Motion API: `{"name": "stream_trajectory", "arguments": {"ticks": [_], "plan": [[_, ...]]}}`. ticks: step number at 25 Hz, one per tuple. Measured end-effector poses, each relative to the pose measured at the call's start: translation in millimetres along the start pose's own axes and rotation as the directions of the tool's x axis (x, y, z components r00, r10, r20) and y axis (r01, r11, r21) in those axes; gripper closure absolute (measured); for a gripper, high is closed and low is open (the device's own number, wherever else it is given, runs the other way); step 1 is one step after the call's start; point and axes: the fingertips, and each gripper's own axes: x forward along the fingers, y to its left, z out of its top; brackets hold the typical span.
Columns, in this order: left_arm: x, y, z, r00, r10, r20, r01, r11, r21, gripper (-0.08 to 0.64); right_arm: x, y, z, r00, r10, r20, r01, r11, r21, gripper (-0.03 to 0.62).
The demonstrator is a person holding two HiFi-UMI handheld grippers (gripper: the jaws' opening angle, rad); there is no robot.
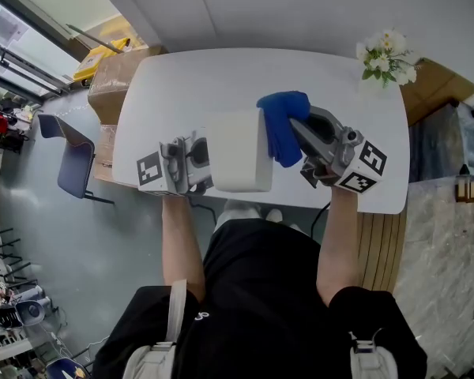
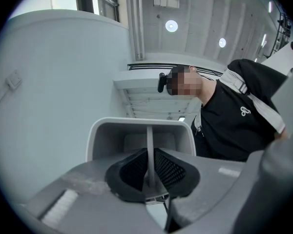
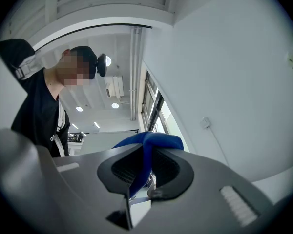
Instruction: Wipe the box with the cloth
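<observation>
A: What's nearest?

B: The person's 2 forearms, each ending in a tool over the near edge of the white surface (image 1: 221,77).

A: State of the left tool (image 1: 208,163)?

B: Its jaws are pinched on 1 thin wall of the white box (image 1: 238,160). In the left gripper view the wall stands upright between the pads (image 2: 132,169), with the box's open inside beyond.

A: And the right tool (image 1: 296,130)?

B: Clamped on the blue cloth (image 1: 283,121); a fold runs between its jaws and bunches out past the tips in the right gripper view.

A: Where's the cloth against the box?

B: Draped at the box's right side, touching its far right corner. The box sits between the 2 tools; I cannot tell whether it rests on the surface.

A: Farther out?

B: A bunch of white flowers (image 1: 387,58) at the far right corner, a cardboard carton (image 1: 114,81) off the far left corner, and a blue chair (image 1: 75,160) on the floor at left.
</observation>
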Motion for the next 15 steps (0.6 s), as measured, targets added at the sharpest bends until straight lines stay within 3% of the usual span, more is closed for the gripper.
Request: {"name": "stream_trajectory", "arguments": {"ticks": [9,15], "plan": [[-2,24,10,0.991,0.128,0.026,-0.128,0.991,0.037,0.514,0,2,-12,0.998,0.034,-0.061,-0.034,0.999,0.007,0.543],[-12,51,10,0.960,0.277,0.034,-0.278,0.960,0.031,0.514,0,10,-19,0.991,0.087,-0.103,-0.087,0.996,0.009,0.543]]}}
